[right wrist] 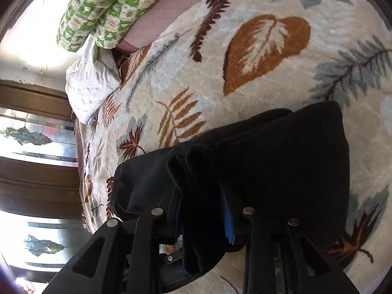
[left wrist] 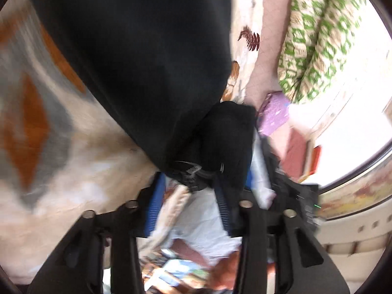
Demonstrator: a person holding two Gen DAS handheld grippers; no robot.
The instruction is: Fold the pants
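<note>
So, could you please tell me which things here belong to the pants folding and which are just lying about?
Belonging to the job:
black pants
left gripper
right gripper
leaf-patterned blanket under the pants

Lying about:
green patterned bolster
white pillow
purple box

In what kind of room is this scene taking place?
Most likely a bedroom. The black pants lie on a bed covered by a plush leaf-patterned blanket, with a green-patterned bolster and a white pillow at one end.
</note>
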